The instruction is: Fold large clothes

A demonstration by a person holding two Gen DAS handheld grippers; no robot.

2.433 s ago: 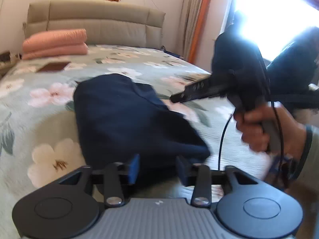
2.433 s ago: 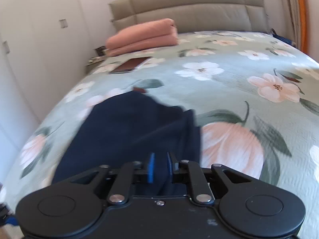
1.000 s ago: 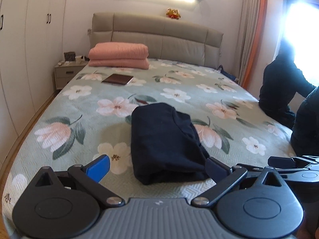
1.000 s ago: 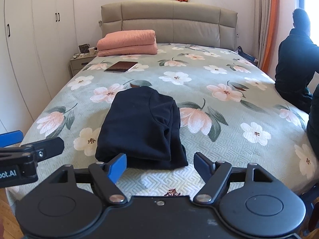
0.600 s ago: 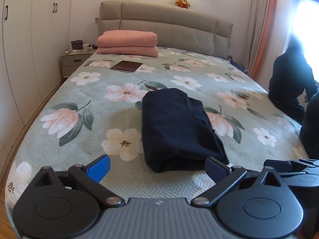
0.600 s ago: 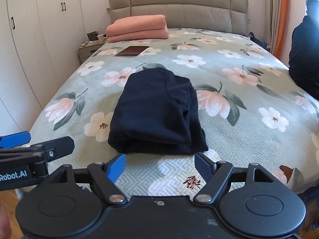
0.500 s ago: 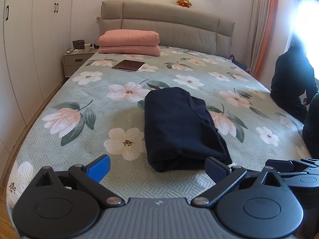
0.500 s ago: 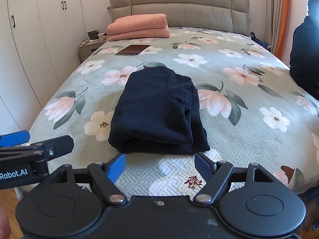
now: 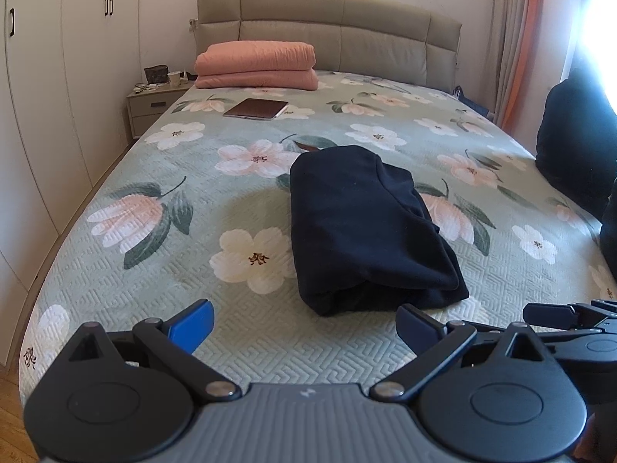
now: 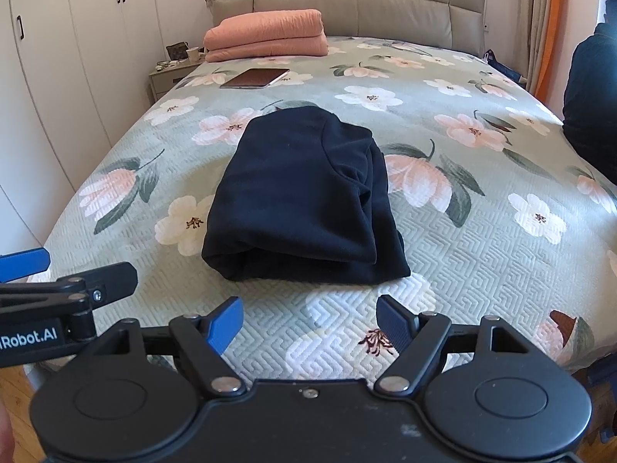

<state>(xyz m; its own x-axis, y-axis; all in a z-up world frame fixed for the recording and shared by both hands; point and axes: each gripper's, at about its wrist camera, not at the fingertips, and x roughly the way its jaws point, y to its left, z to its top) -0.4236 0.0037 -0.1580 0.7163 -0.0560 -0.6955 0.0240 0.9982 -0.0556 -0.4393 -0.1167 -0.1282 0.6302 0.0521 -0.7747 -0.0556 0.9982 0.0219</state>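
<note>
A folded navy garment [image 9: 362, 227] [image 10: 304, 196] lies as a compact bundle near the foot of the floral bed [image 9: 154, 177] [image 10: 482, 231]. My left gripper [image 9: 304, 326] hangs over the foot edge, a little short of the bundle, jaws wide apart and empty. My right gripper [image 10: 310, 322] sits just short of the bundle's near edge, also open with nothing between its blue pads. In the right wrist view the left gripper's fingers [image 10: 96, 279] show at the left edge. The right gripper's fingers [image 9: 555, 314] show at the right edge of the left wrist view.
Folded pink bedding [image 9: 256, 63] [image 10: 266, 34] lies by the padded headboard [image 9: 327, 27]. A dark tablet [image 9: 256, 108] [image 10: 256, 78] rests beyond the garment. A person in dark clothes [image 9: 574, 154] [image 10: 590, 108] sits at the bed's right side. A nightstand [image 9: 154, 104] and wardrobes [image 9: 58, 77] stand left.
Both grippers were shut at the garment 2.4 s ago; they have since opened, let it go and drawn back. Over the last second both views tipped slightly downward.
</note>
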